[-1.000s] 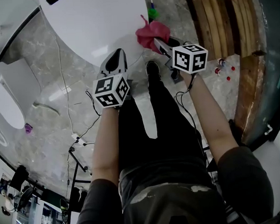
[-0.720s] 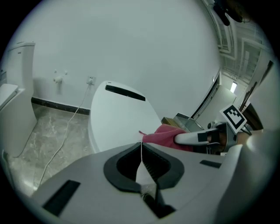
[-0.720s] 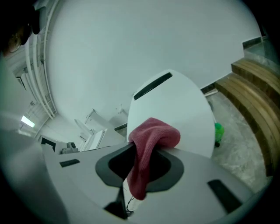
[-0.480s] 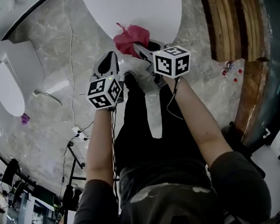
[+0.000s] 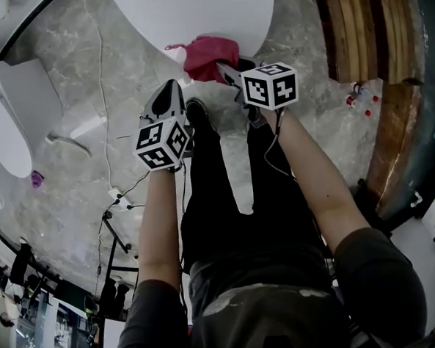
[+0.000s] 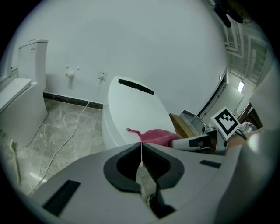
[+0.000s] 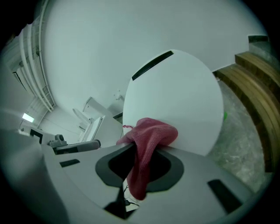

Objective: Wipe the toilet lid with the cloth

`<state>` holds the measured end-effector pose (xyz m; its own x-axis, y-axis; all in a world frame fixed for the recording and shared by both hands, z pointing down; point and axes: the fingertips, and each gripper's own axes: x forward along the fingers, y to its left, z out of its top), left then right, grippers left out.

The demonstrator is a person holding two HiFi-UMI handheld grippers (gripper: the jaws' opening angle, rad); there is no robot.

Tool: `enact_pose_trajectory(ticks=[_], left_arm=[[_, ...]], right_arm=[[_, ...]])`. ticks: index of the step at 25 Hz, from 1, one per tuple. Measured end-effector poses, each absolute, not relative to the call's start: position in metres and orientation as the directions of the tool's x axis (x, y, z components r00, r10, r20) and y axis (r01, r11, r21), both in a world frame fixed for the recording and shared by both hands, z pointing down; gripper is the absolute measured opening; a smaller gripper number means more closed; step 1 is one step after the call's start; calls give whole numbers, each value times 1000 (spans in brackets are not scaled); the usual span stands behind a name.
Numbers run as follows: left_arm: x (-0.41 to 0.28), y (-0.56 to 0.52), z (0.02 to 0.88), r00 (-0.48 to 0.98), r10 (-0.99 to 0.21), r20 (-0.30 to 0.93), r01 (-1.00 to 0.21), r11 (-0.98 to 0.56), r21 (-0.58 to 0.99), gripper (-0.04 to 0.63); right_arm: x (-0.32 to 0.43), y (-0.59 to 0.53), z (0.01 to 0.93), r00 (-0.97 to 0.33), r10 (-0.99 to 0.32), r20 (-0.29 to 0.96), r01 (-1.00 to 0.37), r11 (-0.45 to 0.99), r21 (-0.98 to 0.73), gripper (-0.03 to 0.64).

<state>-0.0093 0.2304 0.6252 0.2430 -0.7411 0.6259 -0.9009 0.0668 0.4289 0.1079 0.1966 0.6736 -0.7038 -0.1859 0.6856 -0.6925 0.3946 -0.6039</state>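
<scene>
The white toilet lid (image 5: 193,13) is closed and fills the top of the head view; it also shows in the left gripper view (image 6: 133,109) and the right gripper view (image 7: 175,96). My right gripper (image 5: 226,72) is shut on a red cloth (image 5: 209,56), which bunches at the lid's near edge. The cloth (image 7: 146,148) hangs down between the right jaws. My left gripper (image 5: 170,99) is shut with nothing in it, just short of the lid's near edge, left of the cloth (image 6: 155,135).
A second toilet (image 5: 9,123) with its seat exposed stands at the left. A white cable (image 5: 102,88) runs over the marble floor. Wooden steps (image 5: 359,28) lie at the right, with small bottles (image 5: 360,95) beside them. My legs and shoes are just below the grippers.
Both grippers have shifted left across the view and drawn back to the lid's near edge, the cloth carried along in the right one. The lid now shows less area.
</scene>
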Motion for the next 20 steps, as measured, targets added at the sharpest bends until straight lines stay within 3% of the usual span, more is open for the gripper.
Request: enact_pose_trajectory(ticks=[11,20], left_arm=[[118,181,608,282,-762,582,-894,12,448,12],[163,173,540,245,-803,543,-903,16,430,12]], right_arm=[[264,125,662,-644,-297,705,-760,353,-546,66],[314,106,604,-672,-344,656,-738,387,-553,66]])
